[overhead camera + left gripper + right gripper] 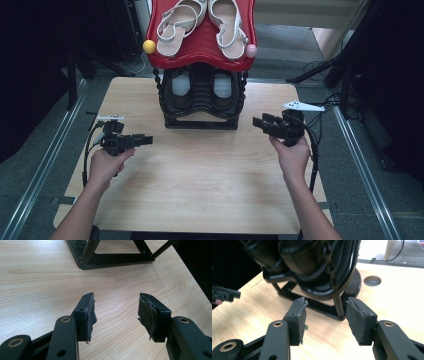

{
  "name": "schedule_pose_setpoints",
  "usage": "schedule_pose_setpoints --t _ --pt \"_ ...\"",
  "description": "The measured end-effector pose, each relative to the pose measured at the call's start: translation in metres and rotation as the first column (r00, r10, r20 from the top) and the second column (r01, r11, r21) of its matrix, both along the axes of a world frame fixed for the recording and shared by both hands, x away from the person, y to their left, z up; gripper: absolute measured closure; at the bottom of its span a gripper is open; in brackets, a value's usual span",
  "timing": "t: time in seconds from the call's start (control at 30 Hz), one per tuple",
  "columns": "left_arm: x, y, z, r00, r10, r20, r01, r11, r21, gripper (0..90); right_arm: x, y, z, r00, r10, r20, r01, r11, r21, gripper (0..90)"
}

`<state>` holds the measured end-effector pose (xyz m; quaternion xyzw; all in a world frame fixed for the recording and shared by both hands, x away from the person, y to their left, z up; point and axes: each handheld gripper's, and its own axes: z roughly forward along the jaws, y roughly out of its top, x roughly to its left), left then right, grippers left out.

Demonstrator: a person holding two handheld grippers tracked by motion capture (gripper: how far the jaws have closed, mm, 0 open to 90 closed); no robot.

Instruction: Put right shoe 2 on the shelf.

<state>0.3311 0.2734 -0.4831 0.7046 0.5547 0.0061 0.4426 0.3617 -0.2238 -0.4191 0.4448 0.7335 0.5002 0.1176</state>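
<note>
The table point(200, 175) is viewed from above, facing forward; each gripper view is set low and close, and the shoe rack point(201, 107) base is shared.

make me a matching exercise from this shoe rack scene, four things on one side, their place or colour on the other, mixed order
Things:
1. pale sandals
2. yellow ball
3. pink ball
4. left gripper

Places or states:
a. at the red tray's right front corner
b. open above bare table, holding nothing
c. lying on the red tray atop the black rack
d. at the red tray's left front corner

Right pairs: 1-c, 2-d, 3-a, 4-b
</note>
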Motion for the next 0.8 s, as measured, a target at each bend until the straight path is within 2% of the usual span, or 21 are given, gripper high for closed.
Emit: schedule_pose_setpoints --t 0.07,0.17,0.27,0.57,0.8 --pt "0.0 0.0 0.0 1.0 0.0 -0.001 0.0 1.0 0.001 47.6 -0.004 0.001 -0.009 0.9999 0.004 -0.009 -0.005 1.0 -0.008 51.4" --pt "0.0 -0.001 0.0 1.0 -0.001 -0.002 0.001 1.0 0.0 47.5 -0.007 0.002 -0.021 0.9994 0.009 -0.034 -0.009 1.0 0.005 51.5" --pt "0.0 -0.001 0.0 1.0 -0.001 0.0 0.001 1.0 -0.001 47.6 -0.011 0.001 -0.029 0.9992 0.012 -0.038 -0.012 0.9999 0.008 51.5" --pt "0.001 -0.002 -0.002 0.9999 -0.011 -0.001 0.011 0.9998 0.014 47.3 -0.018 0.004 -0.043 0.9983 0.035 -0.046 -0.034 0.9991 0.024 50.7" --pt "0.002 -0.003 -0.002 0.9999 -0.016 0.003 0.016 0.9997 0.017 46.9 -0.021 0.012 -0.049 0.9976 0.056 -0.042 -0.057 0.9976 -0.038 50.4"
